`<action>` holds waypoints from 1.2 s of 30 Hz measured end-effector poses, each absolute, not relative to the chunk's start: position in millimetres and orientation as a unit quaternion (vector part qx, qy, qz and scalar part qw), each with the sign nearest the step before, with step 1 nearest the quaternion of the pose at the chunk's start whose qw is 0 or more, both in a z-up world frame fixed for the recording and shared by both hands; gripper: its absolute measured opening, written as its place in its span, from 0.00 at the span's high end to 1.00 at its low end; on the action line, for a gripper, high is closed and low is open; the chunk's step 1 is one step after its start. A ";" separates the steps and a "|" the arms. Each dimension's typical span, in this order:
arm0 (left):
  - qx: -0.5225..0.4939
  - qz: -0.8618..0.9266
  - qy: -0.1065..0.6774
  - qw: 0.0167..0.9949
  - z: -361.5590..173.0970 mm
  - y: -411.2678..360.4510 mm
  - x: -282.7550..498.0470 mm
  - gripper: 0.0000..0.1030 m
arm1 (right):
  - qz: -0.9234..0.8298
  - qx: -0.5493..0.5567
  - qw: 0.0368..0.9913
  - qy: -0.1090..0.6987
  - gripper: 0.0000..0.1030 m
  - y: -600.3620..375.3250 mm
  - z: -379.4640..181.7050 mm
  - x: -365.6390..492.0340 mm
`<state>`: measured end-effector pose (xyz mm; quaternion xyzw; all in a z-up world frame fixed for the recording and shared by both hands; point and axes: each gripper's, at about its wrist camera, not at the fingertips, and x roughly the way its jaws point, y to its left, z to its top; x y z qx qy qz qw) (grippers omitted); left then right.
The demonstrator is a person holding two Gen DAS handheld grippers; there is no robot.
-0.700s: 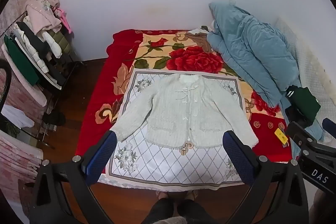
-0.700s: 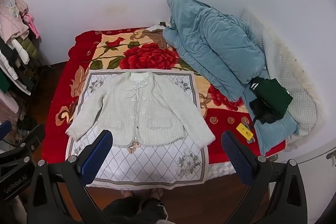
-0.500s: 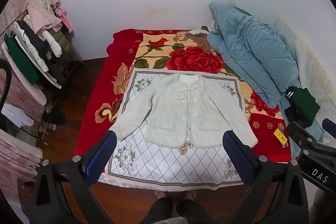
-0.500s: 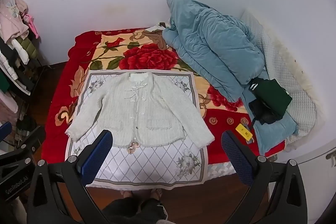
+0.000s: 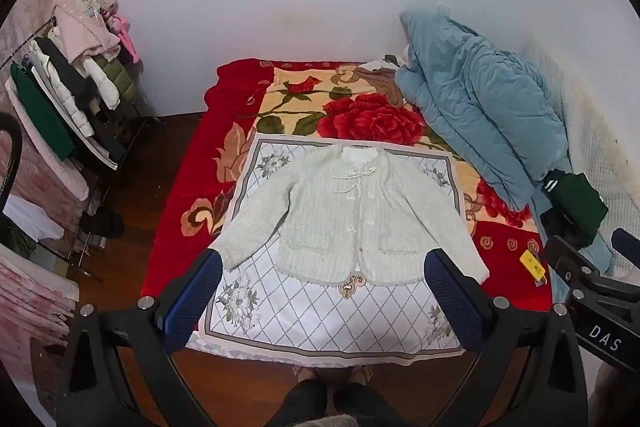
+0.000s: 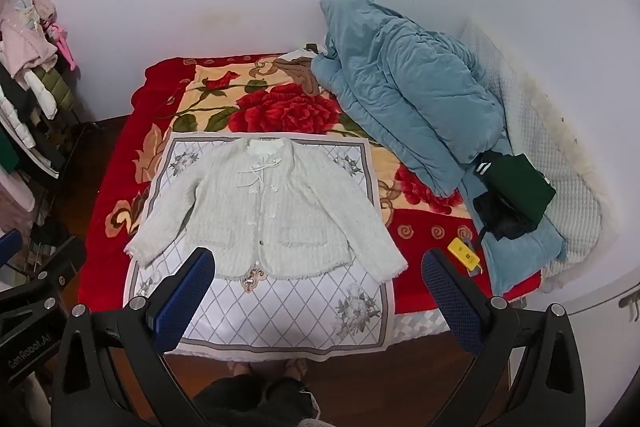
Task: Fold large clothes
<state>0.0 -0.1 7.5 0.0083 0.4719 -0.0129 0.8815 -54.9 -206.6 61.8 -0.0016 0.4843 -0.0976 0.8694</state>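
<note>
On the far left, a clothes rack (image 5: pixel 60 99) is stuffed w/ pink, white, black and green stuff, standing on the dark wood floor (image 5: pixel 132 187) beside the bed. Next over is the red rose blanket (image 5: pixel 180 195) covering the bed, and on top of it a white diamond-pattern mat (image 5: pixel 320 311) w/ grey flower corners. The cream cardigan (image 5: pixel 352 219) lies flat on that mat, front up, buttoned, both sleeves spread out and angled down, collar toward the wall. Not folded at all yet.

The left gripper (image 5: pixel 320 291) hangs above the near edge of the bed, blue pads wide apart, nothing between them, not touching the cardigan. Same deal for the right gripper (image 6: pixel 320 291): fingers spread wide, holding nothing, up in the air over the mat's near edge.

Further right there's a small yellow gadget (image 6: pixel 464 255) on the red blanket, just beside a big rumpled blue quilt (image 6: pixel 412 107) piled along the right side. A dark green garment (image 6: pixel 516 187) sits on the quilt's near end w/ something black under it. Past that, a white quilted cover (image 6: pixel 560 155) against the wall.
</note>
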 end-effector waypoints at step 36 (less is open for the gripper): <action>0.002 -0.016 0.467 0.884 11.1 -3.3 -0.2 0.00 | -0.094 -0.005 0.872 0.481 0.00 -199.8 83.5 -54.0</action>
